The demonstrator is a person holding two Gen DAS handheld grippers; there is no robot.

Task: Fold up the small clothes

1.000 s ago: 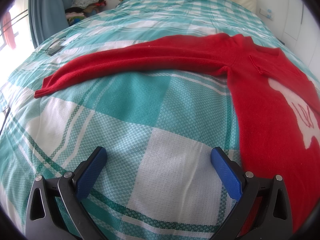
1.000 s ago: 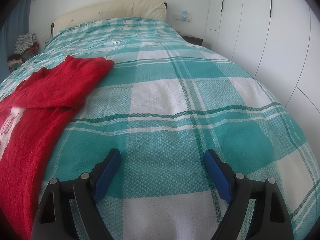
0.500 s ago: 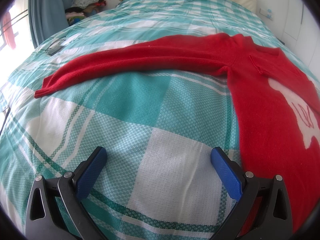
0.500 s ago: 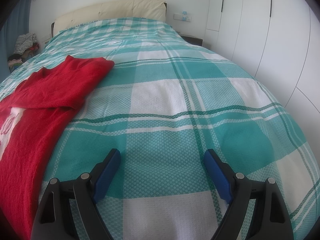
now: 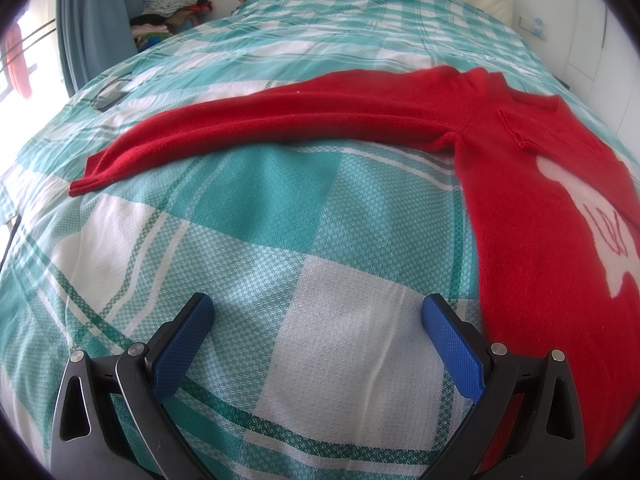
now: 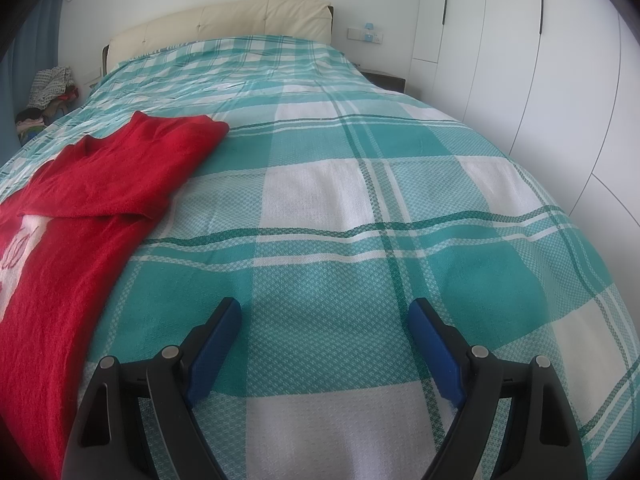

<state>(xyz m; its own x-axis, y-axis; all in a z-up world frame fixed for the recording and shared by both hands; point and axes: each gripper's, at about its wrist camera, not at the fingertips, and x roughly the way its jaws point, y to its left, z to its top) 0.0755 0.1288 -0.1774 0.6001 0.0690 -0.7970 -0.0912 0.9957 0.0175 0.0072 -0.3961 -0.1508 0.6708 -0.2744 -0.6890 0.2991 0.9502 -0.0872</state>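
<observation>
A small red sweater [image 5: 532, 208] with a white motif lies flat on the checked bedspread. Its left sleeve [image 5: 248, 128] stretches out to the left. In the right wrist view the sweater [image 6: 64, 232] lies at the left, its other sleeve [image 6: 140, 164] folded in across the chest. My left gripper [image 5: 318, 312] is open and empty over the bedspread, just left of the sweater's side edge. My right gripper [image 6: 324, 312] is open and empty over bare bedspread, right of the sweater.
The bed [image 6: 380, 216] has a teal and white checked cover and a cream headboard [image 6: 256, 20]. A pile of clothes [image 5: 168, 4] sits beside the bed at the far left by a blue curtain [image 5: 92, 20]. White wardrobe doors [image 6: 540, 60] stand on the right.
</observation>
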